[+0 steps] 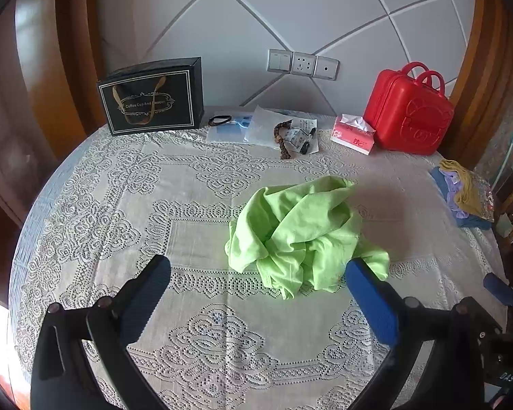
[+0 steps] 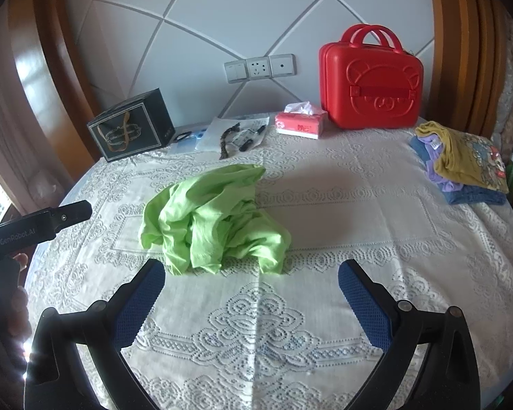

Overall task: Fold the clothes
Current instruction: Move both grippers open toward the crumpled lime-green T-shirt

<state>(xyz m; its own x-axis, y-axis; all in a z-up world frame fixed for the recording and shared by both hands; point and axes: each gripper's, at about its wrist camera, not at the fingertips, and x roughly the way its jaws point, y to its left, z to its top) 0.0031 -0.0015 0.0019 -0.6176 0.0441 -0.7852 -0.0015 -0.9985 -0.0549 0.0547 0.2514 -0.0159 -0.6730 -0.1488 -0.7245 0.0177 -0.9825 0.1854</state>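
Observation:
A crumpled light-green garment (image 1: 301, 232) (image 2: 212, 218) lies bunched in the middle of a round table under a white lace cloth (image 1: 195, 212) (image 2: 359, 225). My left gripper (image 1: 258, 273) is open just in front of the garment, its right finger (image 1: 369, 300) near the cloth's near edge, nothing between the pads. My right gripper (image 2: 251, 273) is also open, hovering in front of the garment's near edge and holding nothing. The left gripper's body (image 2: 34, 225) shows at the left of the right wrist view, with a hand below it.
A stack of folded clothes (image 1: 468, 198) (image 2: 461, 164) sits at the table's right edge. Along the back stand a red case (image 1: 410, 116) (image 2: 369, 82), a tissue pack (image 1: 354, 135) (image 2: 301, 121), papers with small items (image 1: 280, 130) and a black gift bag (image 1: 150, 97) (image 2: 130, 133).

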